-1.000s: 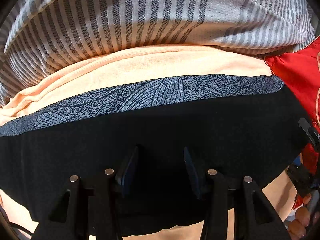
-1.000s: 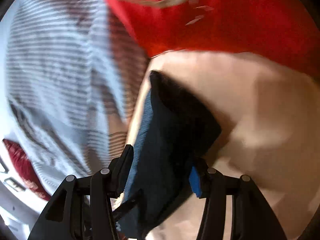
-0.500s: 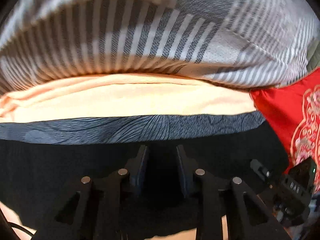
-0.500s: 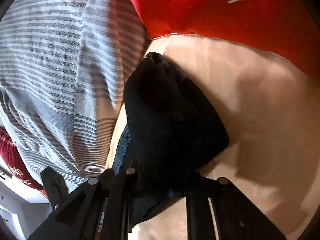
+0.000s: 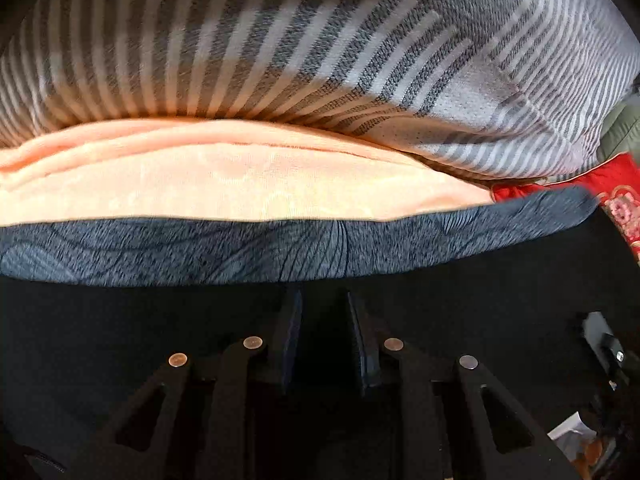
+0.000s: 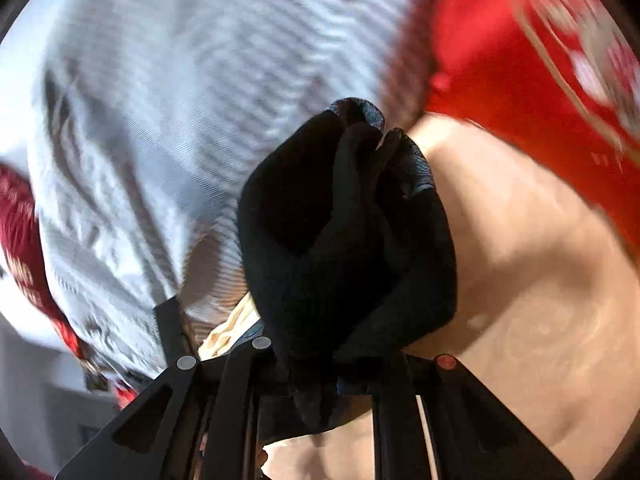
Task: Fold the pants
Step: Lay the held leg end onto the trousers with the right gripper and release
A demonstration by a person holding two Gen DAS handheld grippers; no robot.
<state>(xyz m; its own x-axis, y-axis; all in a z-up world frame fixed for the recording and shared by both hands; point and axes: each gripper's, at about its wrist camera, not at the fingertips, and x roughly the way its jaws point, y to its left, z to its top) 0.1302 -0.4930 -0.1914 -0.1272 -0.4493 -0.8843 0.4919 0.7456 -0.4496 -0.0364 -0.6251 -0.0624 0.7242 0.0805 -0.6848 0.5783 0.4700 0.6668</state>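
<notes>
The black pants with a grey-blue patterned waistband lie across the peach bedsheet. My left gripper is narrowed onto the black cloth just below the waistband, with a fold of it between the fingers. In the right wrist view my right gripper is shut on a bunched end of the black pants, which stands up in front of the camera and hides the fingertips.
A grey-and-white striped duvet lies beyond the pants, also in the right wrist view. A red embroidered cloth is at the right, its edge showing in the left wrist view.
My left gripper has closed from wide open onto the pants. My right gripper has closed on the pants' end and lifted it, so the cloth now bunches up before the camera.
</notes>
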